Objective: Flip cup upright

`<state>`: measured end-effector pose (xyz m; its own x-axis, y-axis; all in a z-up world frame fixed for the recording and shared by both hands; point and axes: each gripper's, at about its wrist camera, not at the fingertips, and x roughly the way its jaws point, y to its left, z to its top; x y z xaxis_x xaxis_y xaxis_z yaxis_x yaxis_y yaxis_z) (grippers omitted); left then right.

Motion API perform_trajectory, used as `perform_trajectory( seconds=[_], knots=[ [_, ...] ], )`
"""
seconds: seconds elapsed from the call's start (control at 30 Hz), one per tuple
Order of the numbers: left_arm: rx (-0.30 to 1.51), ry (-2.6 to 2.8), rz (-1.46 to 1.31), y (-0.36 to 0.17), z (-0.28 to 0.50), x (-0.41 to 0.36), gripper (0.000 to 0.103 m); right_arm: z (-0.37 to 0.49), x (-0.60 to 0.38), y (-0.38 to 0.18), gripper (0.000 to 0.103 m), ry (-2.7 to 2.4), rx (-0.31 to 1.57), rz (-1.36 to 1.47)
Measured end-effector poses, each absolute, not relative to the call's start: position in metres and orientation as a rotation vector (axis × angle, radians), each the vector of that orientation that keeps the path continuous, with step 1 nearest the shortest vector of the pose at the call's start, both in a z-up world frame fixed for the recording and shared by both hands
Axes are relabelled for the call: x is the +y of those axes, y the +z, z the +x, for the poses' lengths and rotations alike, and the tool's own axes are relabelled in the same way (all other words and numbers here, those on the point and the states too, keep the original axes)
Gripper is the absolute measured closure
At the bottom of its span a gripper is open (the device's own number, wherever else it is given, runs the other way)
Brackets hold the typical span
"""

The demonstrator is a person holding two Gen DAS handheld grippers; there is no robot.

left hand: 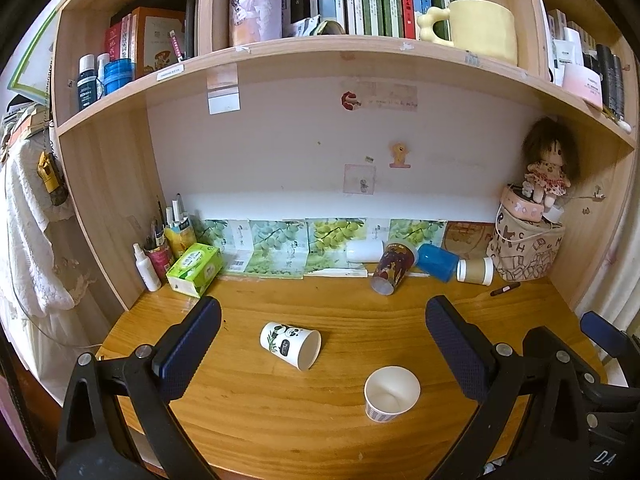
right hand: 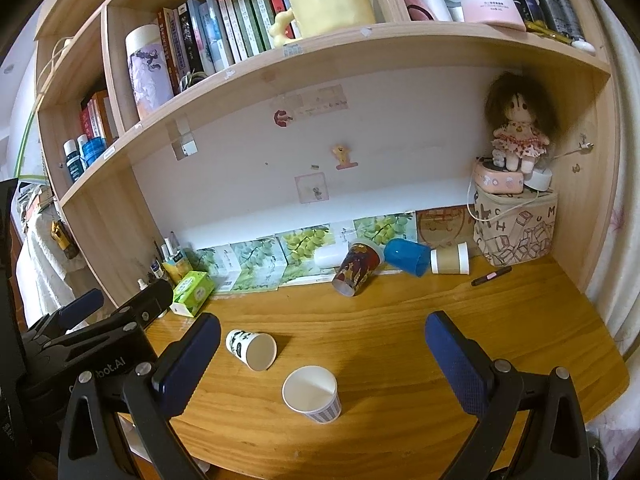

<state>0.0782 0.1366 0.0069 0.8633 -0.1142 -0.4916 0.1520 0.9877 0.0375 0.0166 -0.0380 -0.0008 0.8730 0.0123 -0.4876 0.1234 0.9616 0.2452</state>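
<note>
Both our grippers, left gripper (left hand: 322, 322) and right gripper (right hand: 322, 338), hang with jaws spread wide and empty over the front edge of the desk (left hand: 360, 304). We judge the approach step in hand: the panda cup (left hand: 291, 345) lies on its side mid-desk toward the left edge, mouth facing right, just beside an upright striped cup (left hand: 390, 394) (already standing). Next we must close on its wall and tip it up; readable writing is scant, only "bot.AI" on the left gripper's body.
</note>
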Motion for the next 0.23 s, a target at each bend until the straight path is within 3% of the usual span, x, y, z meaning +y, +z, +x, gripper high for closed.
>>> perform_trajectory(
  seconds=[0.23],
  knots=[
    [0.52, -0.146, 0.079, 0.0057, 0.0762, 0.135, 0.001, 0.0132, -0.04, -0.0026, 0.001, -0.069, 0.517, 0.288]
  ],
)
